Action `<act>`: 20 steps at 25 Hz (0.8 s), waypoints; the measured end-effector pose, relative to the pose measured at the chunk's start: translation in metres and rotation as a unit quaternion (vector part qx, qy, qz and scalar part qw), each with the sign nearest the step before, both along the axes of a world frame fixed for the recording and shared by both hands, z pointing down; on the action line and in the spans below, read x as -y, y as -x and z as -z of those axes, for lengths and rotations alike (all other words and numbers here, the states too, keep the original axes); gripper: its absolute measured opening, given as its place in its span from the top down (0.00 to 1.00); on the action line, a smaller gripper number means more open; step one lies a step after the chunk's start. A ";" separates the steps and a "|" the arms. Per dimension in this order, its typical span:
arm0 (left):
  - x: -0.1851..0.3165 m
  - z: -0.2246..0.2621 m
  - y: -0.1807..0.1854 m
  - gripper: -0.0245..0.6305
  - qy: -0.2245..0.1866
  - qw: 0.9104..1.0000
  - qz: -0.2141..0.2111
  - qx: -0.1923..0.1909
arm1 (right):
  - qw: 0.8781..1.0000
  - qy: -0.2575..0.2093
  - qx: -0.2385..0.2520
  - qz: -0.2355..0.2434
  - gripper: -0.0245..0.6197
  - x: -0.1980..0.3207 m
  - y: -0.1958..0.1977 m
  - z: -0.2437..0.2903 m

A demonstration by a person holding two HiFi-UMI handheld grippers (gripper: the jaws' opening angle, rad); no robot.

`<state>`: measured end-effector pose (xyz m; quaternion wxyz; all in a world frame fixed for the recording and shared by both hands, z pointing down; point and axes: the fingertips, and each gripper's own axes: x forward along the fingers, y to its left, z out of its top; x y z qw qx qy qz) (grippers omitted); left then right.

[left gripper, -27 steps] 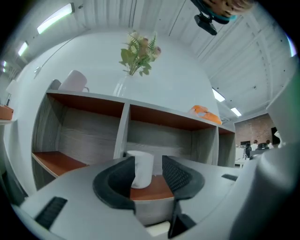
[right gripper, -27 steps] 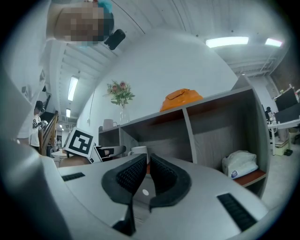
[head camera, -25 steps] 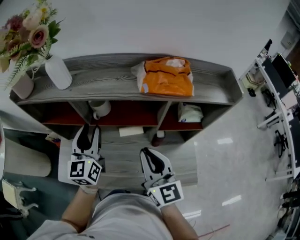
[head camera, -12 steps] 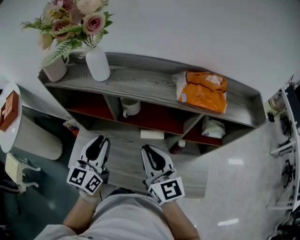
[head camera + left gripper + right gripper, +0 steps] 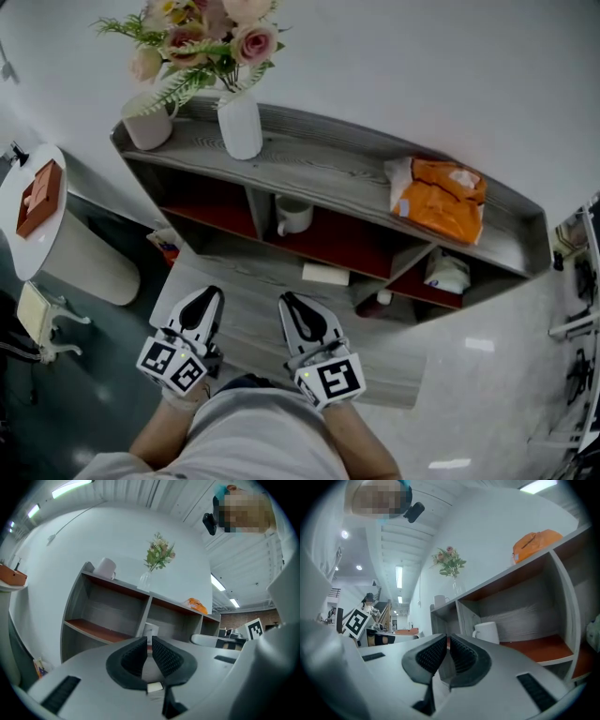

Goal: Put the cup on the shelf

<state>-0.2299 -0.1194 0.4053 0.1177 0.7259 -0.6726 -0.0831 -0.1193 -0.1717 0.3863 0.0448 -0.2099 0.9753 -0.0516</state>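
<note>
The cup [image 5: 293, 215] is standing upright, handle to the left, in the middle compartment of the shelf [image 5: 328, 171], close against that compartment's left wall, so the placing is judged already done. The left gripper [image 5: 207, 294] is closing its jaws to a narrow slit with nothing between them, and the right gripper [image 5: 287, 302] is holding its jaws nearly together, likewise empty. Both are hanging short of the shelf's front edge, the cup lying ahead and above, more squarely in line with the right gripper.
</note>
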 end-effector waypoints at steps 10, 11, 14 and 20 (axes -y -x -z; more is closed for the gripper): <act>0.003 -0.003 -0.012 0.91 0.008 0.999 -0.031 0.008 | 1.000 -0.003 -0.021 -0.003 0.91 -0.004 -0.001 -0.008; 0.004 -0.004 -0.014 0.91 0.010 0.999 -0.033 0.012 | 1.000 -0.003 -0.022 -0.004 0.91 -0.004 -0.002 -0.008; 0.005 -0.005 -0.017 0.91 0.015 0.999 -0.035 0.024 | 1.000 -0.004 -0.023 -0.008 0.91 -0.003 -0.005 -0.008; 0.008 -0.007 -0.020 0.91 0.019 0.999 -0.038 0.023 | 1.000 -0.004 -0.025 -0.012 0.91 -0.002 -0.010 -0.009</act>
